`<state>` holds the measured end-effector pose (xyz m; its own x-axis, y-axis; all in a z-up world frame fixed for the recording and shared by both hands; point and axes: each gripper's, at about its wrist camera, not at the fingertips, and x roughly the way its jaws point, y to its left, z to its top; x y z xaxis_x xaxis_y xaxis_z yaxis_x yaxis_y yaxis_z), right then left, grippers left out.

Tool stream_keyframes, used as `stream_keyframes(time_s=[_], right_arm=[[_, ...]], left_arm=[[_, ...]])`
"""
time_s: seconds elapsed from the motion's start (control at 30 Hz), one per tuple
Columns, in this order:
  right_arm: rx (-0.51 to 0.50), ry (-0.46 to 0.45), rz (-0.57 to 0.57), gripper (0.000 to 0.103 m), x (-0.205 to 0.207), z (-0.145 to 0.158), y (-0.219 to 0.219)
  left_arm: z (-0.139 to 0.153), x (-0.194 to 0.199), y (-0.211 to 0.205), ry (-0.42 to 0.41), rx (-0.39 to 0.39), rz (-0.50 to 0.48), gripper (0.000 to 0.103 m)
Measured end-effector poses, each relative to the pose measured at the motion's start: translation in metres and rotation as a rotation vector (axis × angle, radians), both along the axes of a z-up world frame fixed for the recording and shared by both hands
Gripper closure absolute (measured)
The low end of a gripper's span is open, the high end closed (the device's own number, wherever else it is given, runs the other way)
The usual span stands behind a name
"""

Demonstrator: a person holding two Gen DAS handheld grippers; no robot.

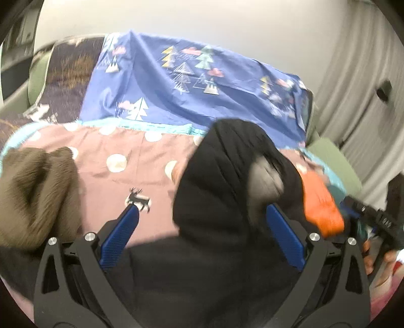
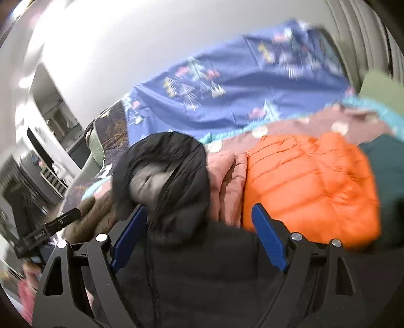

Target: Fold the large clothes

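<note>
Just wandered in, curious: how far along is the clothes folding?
Early, it seems. The orange jacket and pink one lie side by side, perhaps already folded; motion blur hides it. In hand: the black coat, rumpled, lying under both open grippers. Left: the brown furry garment, in a heap.

Blue tree-print sheet (image 1: 156, 83), pink polka-dot bedspread (image 1: 131, 176), grey curtain (image 1: 353, 83), white wall (image 1: 202, 22)

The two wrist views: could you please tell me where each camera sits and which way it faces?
Left wrist: on the left gripper, looking down-forward over its open jaws at the black hooded jacket; a hand with the right gripper shows at right.
Right wrist: on the right gripper, jaws open, facing the same jacket and orange quilted jacket.
Shared: both jackets, blue tree-print sheet.
</note>
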<state>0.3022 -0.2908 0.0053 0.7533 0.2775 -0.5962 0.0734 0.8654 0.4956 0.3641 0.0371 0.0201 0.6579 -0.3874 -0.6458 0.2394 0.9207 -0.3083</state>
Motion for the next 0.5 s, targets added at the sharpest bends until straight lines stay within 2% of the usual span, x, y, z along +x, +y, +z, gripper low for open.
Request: stream_keyframes(time_s=[0.17,0.27,0.3,0.33,0.37,0.4,0.43,0.5], right_arm=[[0.127,0.068,0.016,0.017,0.063,-0.026,-0.003],[0.17,0.049,0.029,0.018,0.086,-0.032,0.002],[0.19,0.042,0.042,0.027,0.09,-0.033,0.004],[0.225,0.035,0.077,0.052,0.095,-0.033,0.008],[0.246,0.028,0.101,0.066,0.096,-0.031,0.011],[0.252,0.007,0.112,0.082,0.093,-0.024,0.012],[0.246,-0.033,0.134,0.089,0.087,-0.014,0.016],[0.232,-0.108,0.195,0.094,0.066,0.01,0.022]], left_arm=[[-0.037,0.073,-0.006,0.107,-0.119,0.012,0.002],[-0.052,0.098,-0.01,0.147,-0.203,0.004,0.004],[-0.054,0.1,-0.012,0.144,-0.232,-0.007,0.01],[-0.053,0.102,-0.016,0.135,-0.267,-0.044,0.032],[-0.052,0.102,-0.018,0.132,-0.282,-0.076,0.056],[-0.049,0.099,-0.023,0.124,-0.29,-0.108,0.062],[-0.043,0.098,-0.028,0.106,-0.287,-0.136,0.068],[-0.023,0.075,-0.033,0.036,-0.267,-0.215,0.07]])
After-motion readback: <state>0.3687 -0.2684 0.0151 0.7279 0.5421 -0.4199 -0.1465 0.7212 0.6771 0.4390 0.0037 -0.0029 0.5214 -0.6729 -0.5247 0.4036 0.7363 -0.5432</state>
